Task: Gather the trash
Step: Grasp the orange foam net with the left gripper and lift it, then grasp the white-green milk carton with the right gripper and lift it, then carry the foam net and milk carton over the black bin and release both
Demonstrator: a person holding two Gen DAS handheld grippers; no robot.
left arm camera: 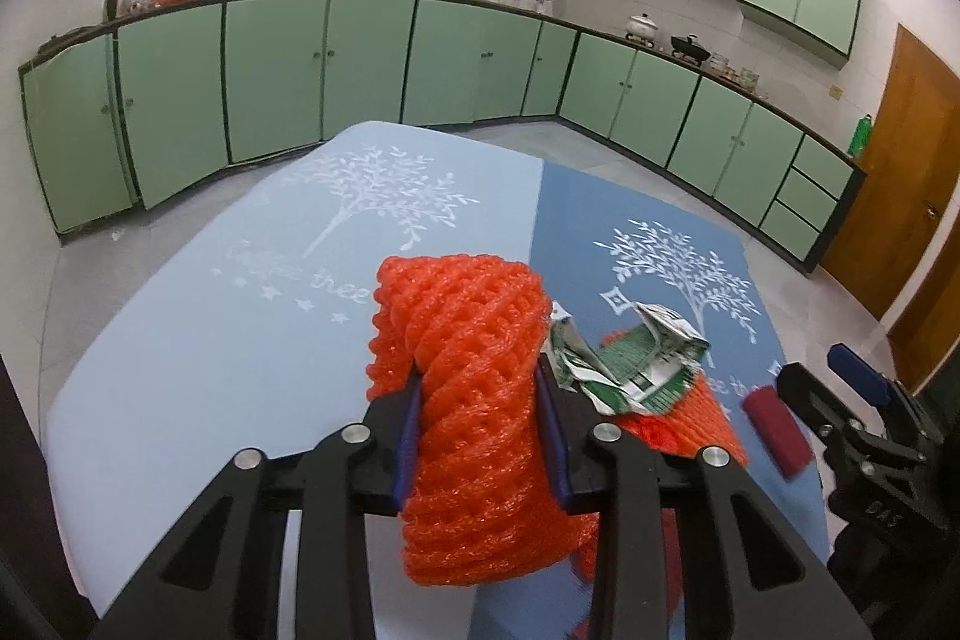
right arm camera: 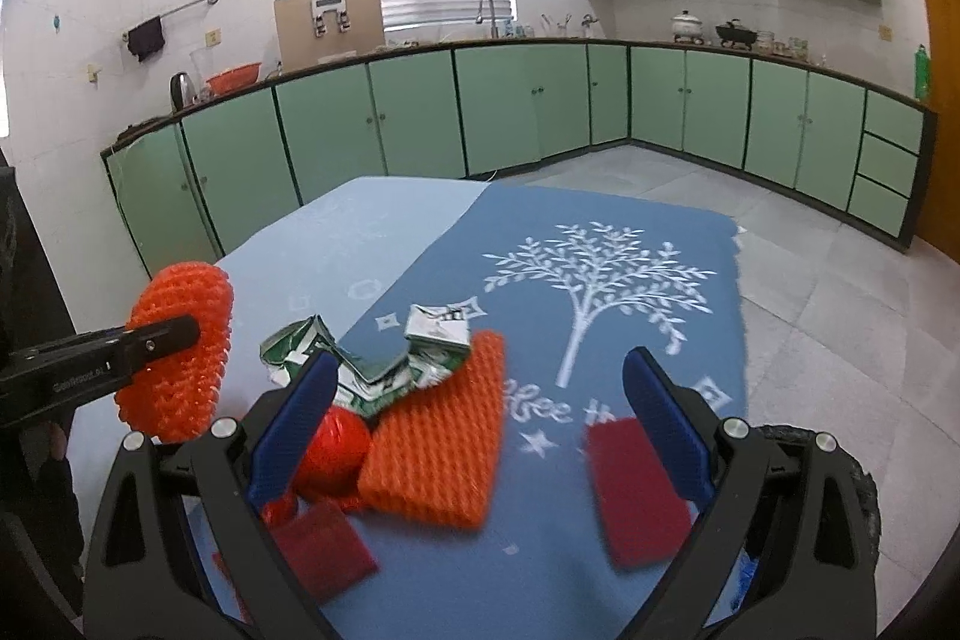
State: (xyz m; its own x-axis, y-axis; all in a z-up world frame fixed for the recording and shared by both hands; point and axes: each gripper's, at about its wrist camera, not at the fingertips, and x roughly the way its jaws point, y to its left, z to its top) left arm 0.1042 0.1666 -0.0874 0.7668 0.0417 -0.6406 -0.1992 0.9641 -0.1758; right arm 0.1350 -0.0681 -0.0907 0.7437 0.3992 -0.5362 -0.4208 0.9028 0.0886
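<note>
Left gripper [left arm camera: 480, 424] pitched down, jaws clamped on orange foam net [left arm camera: 474, 400], held clear of table. Right gripper [right arm camera: 480, 412] also tilted down, jaws spread wide, nothing between the pads.

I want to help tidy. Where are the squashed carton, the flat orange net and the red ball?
squashed carton [right arm camera: 372, 370], right wrist view, middle
flat orange net [right arm camera: 438, 436], right wrist view, middle
red ball [right arm camera: 336, 445], right wrist view, front

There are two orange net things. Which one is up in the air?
The orange foam net pinched in the left gripper is lifted up. The other orange foam net lies flat on the blue tablecloth, beside the crumpled green carton.
</note>
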